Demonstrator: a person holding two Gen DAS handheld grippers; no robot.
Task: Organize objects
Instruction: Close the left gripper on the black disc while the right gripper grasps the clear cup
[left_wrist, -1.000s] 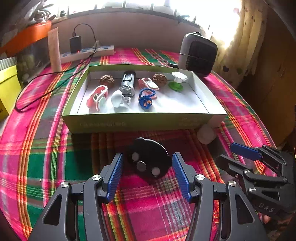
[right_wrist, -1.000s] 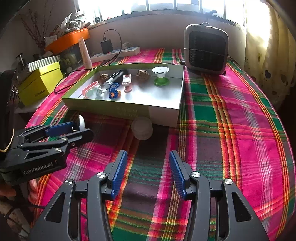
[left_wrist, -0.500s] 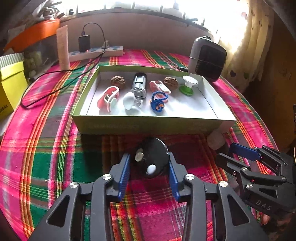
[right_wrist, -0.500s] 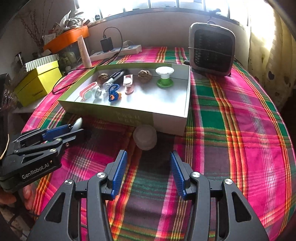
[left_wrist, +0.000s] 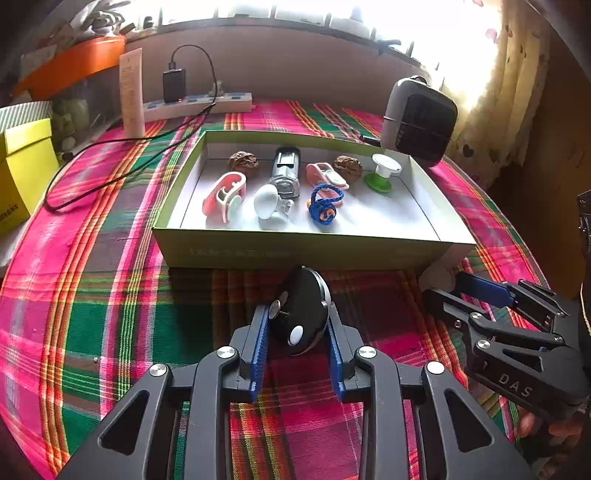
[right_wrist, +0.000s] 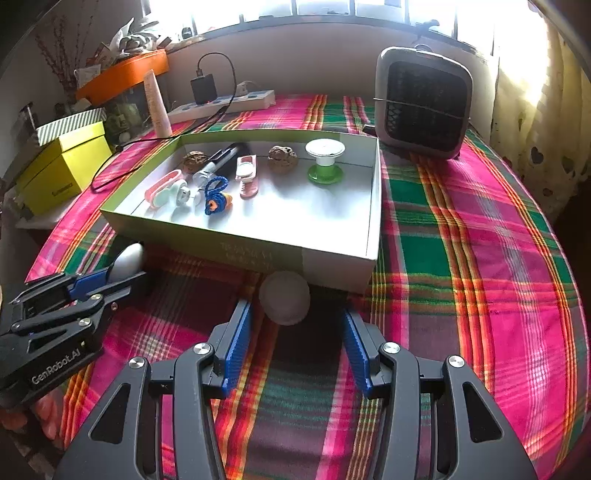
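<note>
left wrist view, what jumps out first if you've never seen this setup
The loud pink-and-green plaid tablecloth fills the view. On it sits a shallow green-rimmed cardboard box holding small items, among them a blue cord loop and a white-and-green spool. In front of the box, the left gripper has just been closing on a round black disc, now tilted up between its blue pads.

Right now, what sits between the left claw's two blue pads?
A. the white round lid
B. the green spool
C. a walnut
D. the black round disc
D: the left claw has just been closing and its pads press both sides of the black round disc, tilted up on the tablecloth in front of the box.
</note>
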